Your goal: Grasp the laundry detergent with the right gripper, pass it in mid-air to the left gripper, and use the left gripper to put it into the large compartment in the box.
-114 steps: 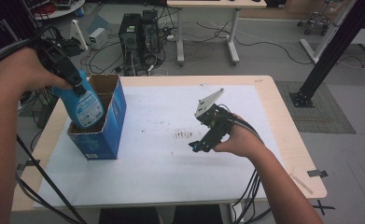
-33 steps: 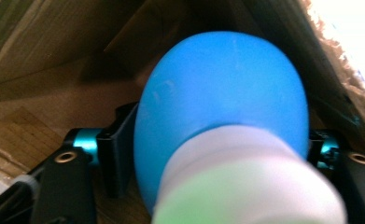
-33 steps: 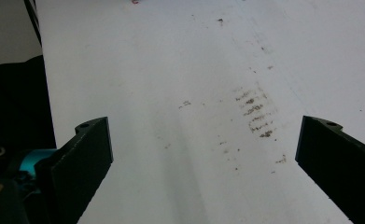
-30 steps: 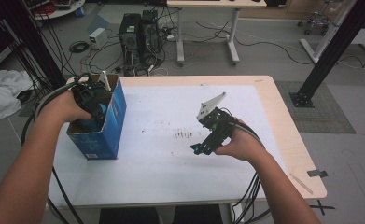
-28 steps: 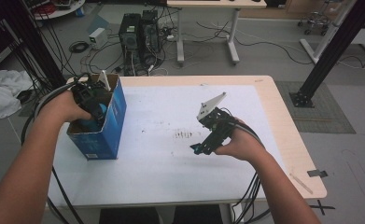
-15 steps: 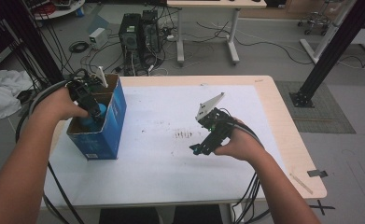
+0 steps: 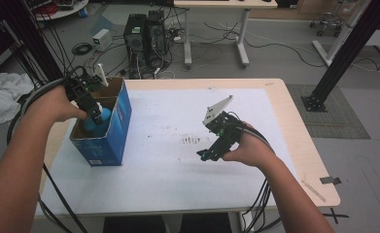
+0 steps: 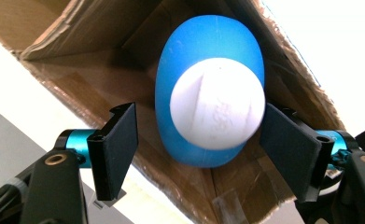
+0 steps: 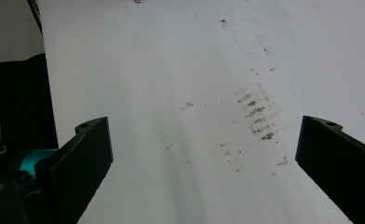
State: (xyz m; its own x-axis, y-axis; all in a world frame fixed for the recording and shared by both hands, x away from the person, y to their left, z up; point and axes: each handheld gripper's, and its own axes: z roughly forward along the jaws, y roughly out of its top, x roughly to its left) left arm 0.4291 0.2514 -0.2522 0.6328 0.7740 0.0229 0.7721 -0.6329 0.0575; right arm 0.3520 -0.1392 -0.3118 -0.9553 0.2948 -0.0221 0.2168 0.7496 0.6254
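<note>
My left hand-held gripper (image 8: 196, 154) had just opened its jaws around the bottle (image 8: 210, 116), standing in the box (image 7: 122, 121), the right jaw perhaps touching; I needed a straight lift out.

Left tool (image 7: 96, 112) points down, jaws just opening; right tool (image 7: 206, 154) seemingly rests low, agape.

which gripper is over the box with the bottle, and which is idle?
The left gripper is over the blue cardboard box, its jaws flanking the blue bottle's white cap. The right gripper rests open on the white table.
</note>
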